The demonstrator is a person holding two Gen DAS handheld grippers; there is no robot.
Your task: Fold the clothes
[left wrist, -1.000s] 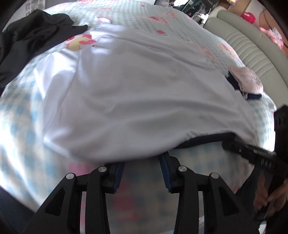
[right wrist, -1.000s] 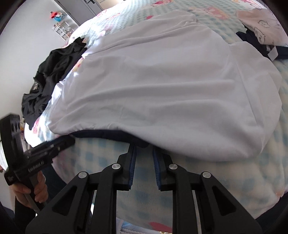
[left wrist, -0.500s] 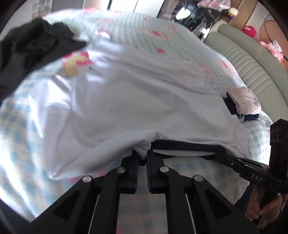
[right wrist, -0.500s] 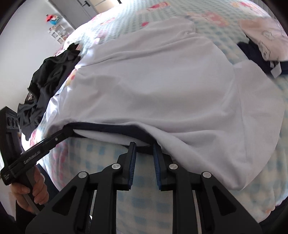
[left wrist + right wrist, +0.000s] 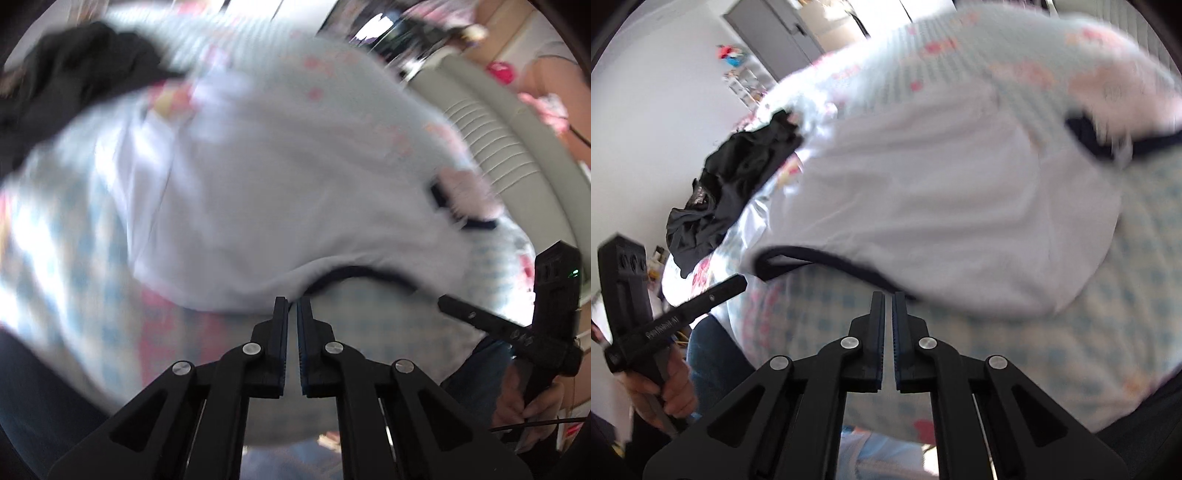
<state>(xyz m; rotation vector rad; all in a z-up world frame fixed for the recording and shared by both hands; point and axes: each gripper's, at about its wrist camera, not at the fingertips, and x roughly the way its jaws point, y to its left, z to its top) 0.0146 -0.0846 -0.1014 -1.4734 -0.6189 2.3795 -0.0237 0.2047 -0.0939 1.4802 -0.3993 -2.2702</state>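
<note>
Pressed together on the near hem of the white shirt (image 5: 280, 206), the fingers (image 5: 280, 325) of the left gripper (image 5: 291, 306) are pinching the fabric just beside its dark-trimmed edge (image 5: 365, 273). Further right, the same edge is being pinched by the right gripper (image 5: 888, 301), whose fingers (image 5: 899, 321) are likewise closed. The shirt is lying spread on the checked bedspread (image 5: 1071, 332), its near edge being held off the bed between the two grippers.

Only in the left wrist view is a padded grey headboard (image 5: 517, 155) being shown, at the right, with the right gripper's body and the hand (image 5: 532, 417) holding it. Only in the right wrist view are a white wall (image 5: 646, 129) and a dark wardrobe (image 5: 775, 26) being shown, with the other hand (image 5: 672, 387).

A black garment pile (image 5: 735, 184) and a pink-and-navy garment (image 5: 1115, 107) are being smeared by blur in both views. How much cloth is lying between the pads cannot be made out.
</note>
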